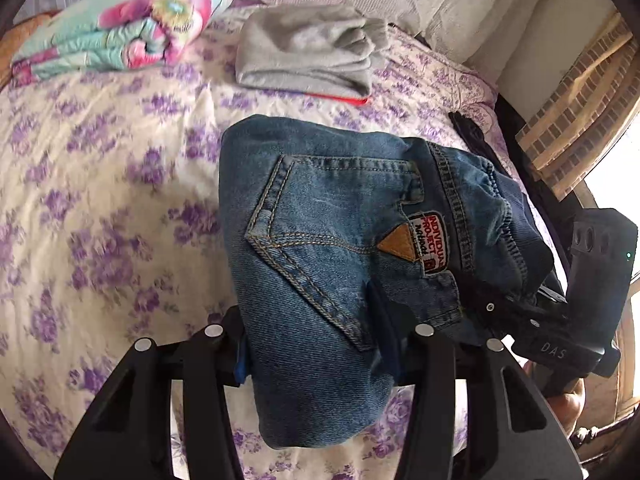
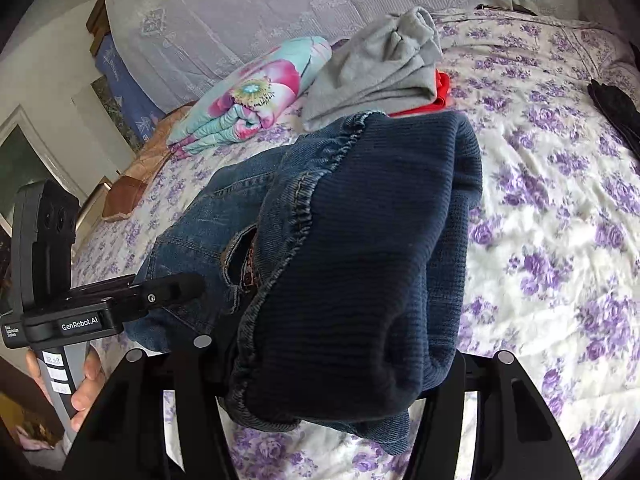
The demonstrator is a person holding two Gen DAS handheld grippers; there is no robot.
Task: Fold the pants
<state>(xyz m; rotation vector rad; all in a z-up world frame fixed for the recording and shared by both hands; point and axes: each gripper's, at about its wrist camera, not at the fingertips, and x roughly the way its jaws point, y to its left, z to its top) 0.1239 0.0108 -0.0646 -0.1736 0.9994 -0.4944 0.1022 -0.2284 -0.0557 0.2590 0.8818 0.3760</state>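
Folded jeans (image 1: pixel 320 248) clamped by both hand-held grippers, left (image 1: pixel 316 344) and right (image 2: pixel 332 364); bedspread (image 1: pixel 100 200) open leftward.

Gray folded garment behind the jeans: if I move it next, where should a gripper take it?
Probably the gray garment's stacked fold edge facing the jeans, coming low from the near side; the layers are bunched there, and both grippers now hold the jeans.

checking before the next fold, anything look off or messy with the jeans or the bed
Nothing looks damaged or spilled. The folded jeans are gripped by both the left gripper and the right gripper. The grey garment behind them is bunched loosely, with red fabric poking out beneath it.
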